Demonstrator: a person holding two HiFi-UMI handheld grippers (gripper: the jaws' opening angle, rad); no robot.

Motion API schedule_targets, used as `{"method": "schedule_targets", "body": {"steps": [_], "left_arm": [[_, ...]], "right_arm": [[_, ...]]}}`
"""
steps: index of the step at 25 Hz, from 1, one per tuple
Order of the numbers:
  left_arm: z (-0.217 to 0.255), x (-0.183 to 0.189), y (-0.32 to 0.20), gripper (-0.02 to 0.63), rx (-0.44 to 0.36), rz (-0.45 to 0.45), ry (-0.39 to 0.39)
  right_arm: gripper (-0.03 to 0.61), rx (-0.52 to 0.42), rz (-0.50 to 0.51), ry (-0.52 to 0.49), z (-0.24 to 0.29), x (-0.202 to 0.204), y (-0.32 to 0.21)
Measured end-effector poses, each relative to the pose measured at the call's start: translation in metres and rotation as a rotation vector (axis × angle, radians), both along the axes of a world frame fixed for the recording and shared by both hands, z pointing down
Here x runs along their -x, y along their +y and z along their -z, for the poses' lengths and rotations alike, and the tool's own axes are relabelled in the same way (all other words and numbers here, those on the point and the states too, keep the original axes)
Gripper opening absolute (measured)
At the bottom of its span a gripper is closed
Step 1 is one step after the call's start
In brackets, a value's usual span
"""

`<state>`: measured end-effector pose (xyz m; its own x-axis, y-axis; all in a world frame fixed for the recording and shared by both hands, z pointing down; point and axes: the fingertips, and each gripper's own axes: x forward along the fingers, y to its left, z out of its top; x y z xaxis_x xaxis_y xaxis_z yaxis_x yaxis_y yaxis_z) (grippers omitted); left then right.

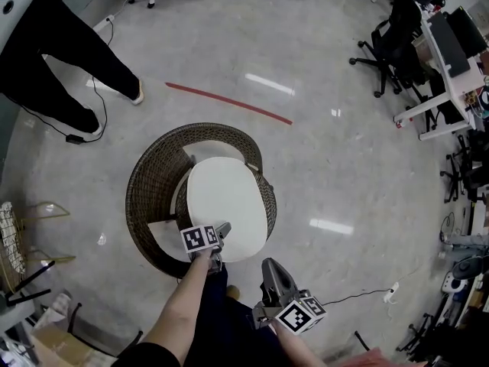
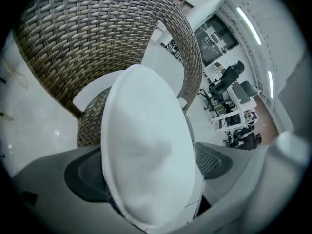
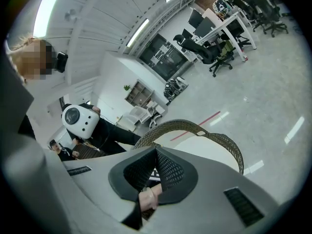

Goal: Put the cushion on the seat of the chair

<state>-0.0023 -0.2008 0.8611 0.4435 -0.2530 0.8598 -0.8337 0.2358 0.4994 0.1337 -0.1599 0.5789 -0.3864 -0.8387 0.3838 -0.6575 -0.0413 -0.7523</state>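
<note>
- The fingers (image 2: 87,179) of the left gripper (image 1: 222,231) are spread wide. The near edge of the cushion (image 1: 227,205) is seen between them, but it is not squeezed.
- The fingers (image 3: 171,172) of the right gripper (image 1: 270,266) are pressed together, and nothing is held in them. This gripper is kept in front of the chair (image 1: 149,186), apart from it.
- The cushion is laid flat on the seat of the chair, inside the woven back. Its near edge is at the front of the chair.
- The cushion may sit a bit to one side of the chair, though this cannot be told for sure.
- The job looks almost done, since the cushion is already on the seat.
- The cushion is judged to be soft and light, so it would bend and sag if lifted by one side.
- It is covered in plain white cloth, so it should not be slippery, and it is not likely to break.
- If it must be shifted, it is best taken by its thin rim at the front of the chair, where the fingers fit around it.
</note>
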Motion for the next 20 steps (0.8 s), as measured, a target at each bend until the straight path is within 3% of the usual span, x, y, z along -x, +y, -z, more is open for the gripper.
{"method": "schedule_targets", "body": {"steps": [2,6,10,20], "left_arm": [[0.001,0.006,0.003,0.531,0.009,-0.016,-0.038],[0.002,0.018,0.006,0.531,0.015,0.011,-0.041],[0.009,0.027,0.003,0.531,-0.008,-0.034,-0.054],[0.051,0.017,-0.007,0.534,-0.08,-0.041,0.109]], "right_arm": [[0.025,-0.001,-0.002,-0.006,0.001,0.001,0.0],[0.026,-0.003,0.004,-0.01,-0.002,0.005,-0.001],[0.025,-0.005,0.008,-0.017,-0.006,0.013,-0.002],[0.025,-0.036,0.013,-0.026,-0.001,0.026,-0.015]]}}
